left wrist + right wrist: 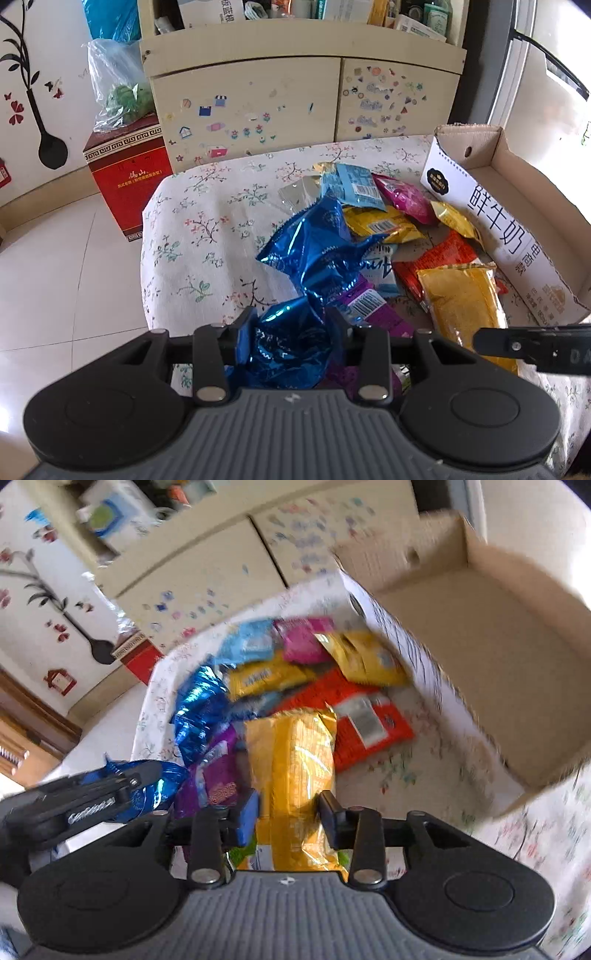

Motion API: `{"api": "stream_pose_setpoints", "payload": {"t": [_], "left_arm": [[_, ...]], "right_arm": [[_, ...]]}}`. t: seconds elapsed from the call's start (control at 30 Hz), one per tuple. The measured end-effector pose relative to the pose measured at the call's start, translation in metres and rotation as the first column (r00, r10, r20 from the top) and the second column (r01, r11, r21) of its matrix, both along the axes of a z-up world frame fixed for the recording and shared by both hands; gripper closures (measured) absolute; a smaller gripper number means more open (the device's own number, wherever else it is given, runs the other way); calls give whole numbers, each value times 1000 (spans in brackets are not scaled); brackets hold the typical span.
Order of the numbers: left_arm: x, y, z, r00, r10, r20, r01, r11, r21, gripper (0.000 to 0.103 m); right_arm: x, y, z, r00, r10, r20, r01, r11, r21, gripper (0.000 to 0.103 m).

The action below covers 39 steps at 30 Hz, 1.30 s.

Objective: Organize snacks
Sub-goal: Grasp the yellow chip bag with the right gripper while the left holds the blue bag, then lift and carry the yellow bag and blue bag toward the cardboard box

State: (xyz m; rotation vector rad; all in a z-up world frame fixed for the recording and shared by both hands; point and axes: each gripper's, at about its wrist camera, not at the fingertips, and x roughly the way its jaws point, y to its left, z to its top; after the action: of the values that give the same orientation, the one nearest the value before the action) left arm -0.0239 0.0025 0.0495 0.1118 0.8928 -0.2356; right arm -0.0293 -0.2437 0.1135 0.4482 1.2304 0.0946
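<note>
**Blue foil and yellow packets gripped, cardboard box beyond**

Blue foil packet [295,347] clamped between the pads of the left hand-held gripper [291,332], jaws nearly together and pressing the crinkled wrapper. Yellow packet [291,760] pinched lengthwise by the right hand-held gripper [288,812], both pads on its sides. Purple packet [369,310] lying just beside the blue one, partly under it.

Farther out, remaining snacks heaped on the floral-cloth surface [199,236]: a second blue foil packet [314,240], an orange-red packet [439,254], a gold-yellow packet [384,225], a pink packet [406,195] and a light blue packet [354,181], overlapping one another.

To the right of the heap, open cardboard box [517,173] resting on the same surface, its white printed side wall touching the nearest packets; interior bare as seen from the right wrist.

Beyond the surface edge, red carton [129,177] on the tiled floor [55,277], with a sticker-covered cabinet [251,96] behind.
</note>
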Motion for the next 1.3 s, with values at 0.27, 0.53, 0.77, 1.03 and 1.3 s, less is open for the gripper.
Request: {"api": "stream_pose_setpoints", "payload": {"t": [0.27,0.53,0.77,1.03,1.3], "left_arm": [[-12,-4,1,999,-35,17,35,999,31,64],[-12,-1,-6,999,-44,7,44,998,41,51],[-1,21,-16,997,29,-66,-35,995,-91,46],[-1,18,-22,999,28,-46,-31,997,-65,47],[-11,10,-10,999,-10,30,11,1000,-15,67]], "right_arm": [[2,-3,-10,997,-41,-59,43,999,28,33],[5,15,-17,997,47,-68,-51,996,-67,45],[4,17,-12,996,74,-43,-78,992,-98,48],[3,15,-8,998,60,-35,-63,994,-91,48],[2,20,5,994,107,23,-104,989,-108,51]]}}
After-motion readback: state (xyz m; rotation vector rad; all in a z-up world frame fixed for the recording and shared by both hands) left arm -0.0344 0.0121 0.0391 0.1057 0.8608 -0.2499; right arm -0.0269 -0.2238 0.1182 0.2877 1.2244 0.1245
